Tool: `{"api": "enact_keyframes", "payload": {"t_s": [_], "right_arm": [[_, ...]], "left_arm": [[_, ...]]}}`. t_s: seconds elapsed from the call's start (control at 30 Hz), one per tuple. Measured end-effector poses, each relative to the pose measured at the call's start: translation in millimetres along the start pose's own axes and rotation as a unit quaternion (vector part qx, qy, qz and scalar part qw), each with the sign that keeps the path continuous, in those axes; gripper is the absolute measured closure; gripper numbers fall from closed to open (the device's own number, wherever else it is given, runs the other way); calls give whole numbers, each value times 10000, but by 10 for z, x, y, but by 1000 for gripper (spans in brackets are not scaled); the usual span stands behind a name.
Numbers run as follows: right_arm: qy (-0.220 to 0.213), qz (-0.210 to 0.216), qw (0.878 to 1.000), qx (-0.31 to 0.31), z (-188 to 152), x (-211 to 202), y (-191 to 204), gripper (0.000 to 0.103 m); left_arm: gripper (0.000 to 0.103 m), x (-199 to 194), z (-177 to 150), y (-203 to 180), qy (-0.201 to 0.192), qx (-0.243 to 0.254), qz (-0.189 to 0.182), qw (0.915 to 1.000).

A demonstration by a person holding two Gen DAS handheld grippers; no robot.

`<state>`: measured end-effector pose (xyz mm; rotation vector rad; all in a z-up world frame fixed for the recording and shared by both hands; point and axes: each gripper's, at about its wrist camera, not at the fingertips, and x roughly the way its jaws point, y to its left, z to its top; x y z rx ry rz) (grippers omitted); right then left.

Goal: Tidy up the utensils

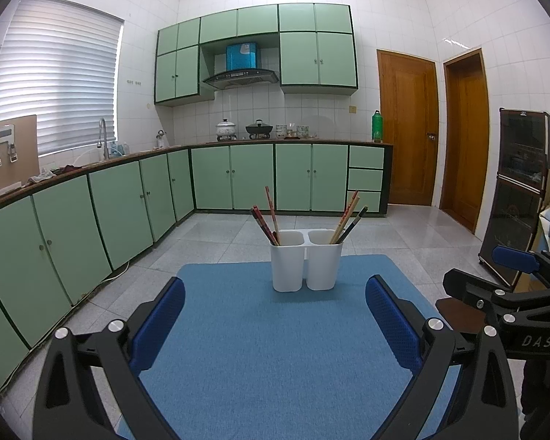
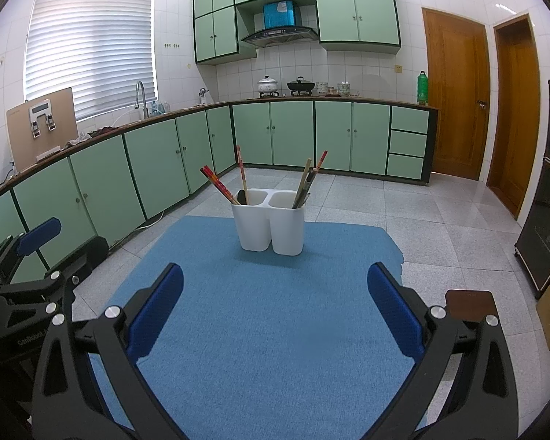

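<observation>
A white two-compartment utensil holder (image 1: 306,262) (image 2: 271,225) stands upright near the far edge of a blue mat (image 1: 267,348) (image 2: 271,315). Chopsticks (image 1: 269,216) (image 2: 223,187) lean in its left compartment and more chopsticks (image 1: 348,222) (image 2: 308,179) lean in its right compartment. My left gripper (image 1: 275,293) is open and empty, well short of the holder. My right gripper (image 2: 275,282) is open and empty, also short of it. The right gripper shows at the right edge of the left wrist view (image 1: 513,293), and the left gripper at the left edge of the right wrist view (image 2: 29,256).
The mat covers a small table with a brown corner (image 2: 471,304) showing at the right. Green kitchen cabinets (image 1: 128,201) (image 2: 165,154) run along the left and back. Tiled floor (image 1: 403,242) lies beyond the table. A dark glass cabinet (image 1: 524,190) stands at the right.
</observation>
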<state>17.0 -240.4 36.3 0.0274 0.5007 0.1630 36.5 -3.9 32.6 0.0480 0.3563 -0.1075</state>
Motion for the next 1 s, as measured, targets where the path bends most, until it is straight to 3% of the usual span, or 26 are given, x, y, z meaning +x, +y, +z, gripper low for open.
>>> {"api": "enact_keyframes", "payload": {"t_s": [1.0], "right_arm": [[64,0,10000,4,-51,57,-31,6]], "left_arm": [[6,29,32,-28,50,-21,37,10000]]}}
